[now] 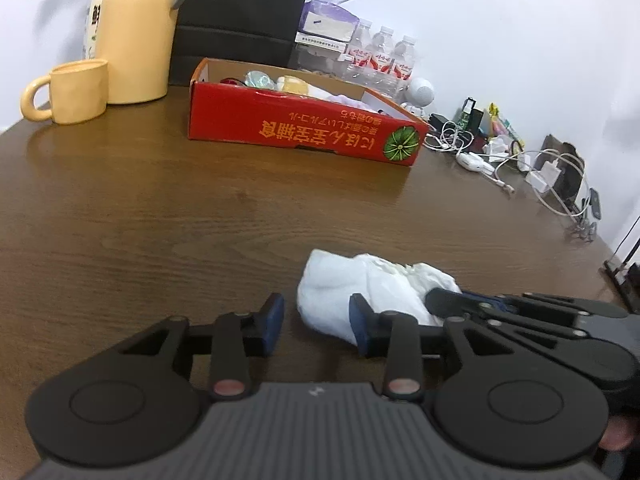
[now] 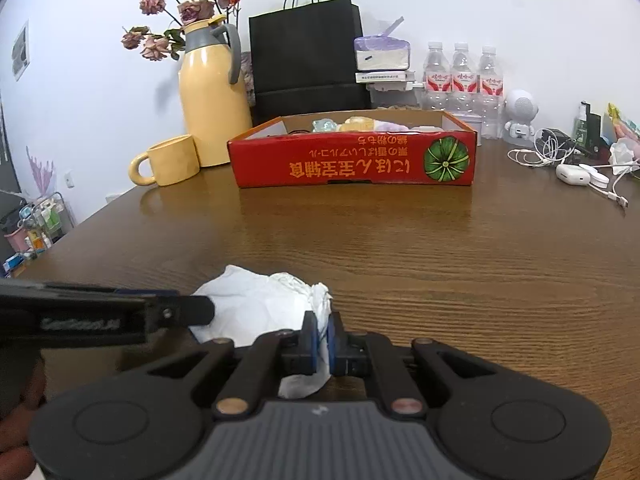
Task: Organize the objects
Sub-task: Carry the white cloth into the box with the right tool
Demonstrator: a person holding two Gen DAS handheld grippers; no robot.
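Two claws are meeting at a crumpled white cloth [image 1: 372, 296] lying on the near counter [image 1: 160, 208]: the right claw [image 2: 321, 336] is pinching its edge, the left claw [image 1: 316, 324] is standing parted beside it.

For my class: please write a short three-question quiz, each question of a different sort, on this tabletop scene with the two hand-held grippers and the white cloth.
1. True or false: the right gripper is shut on the white cloth.
2. Which thing stands nearest the yellow mug? A) the water bottles B) the yellow jug C) the white earbud case
3. Fill the gap: the red box on the wooden table carries a picture of a green ____.

Key
1. True: its pads pinch a fold of the cloth.
2. B: the jug stands just behind the mug.
3. Pumpkin, printed at one end of the box's side.
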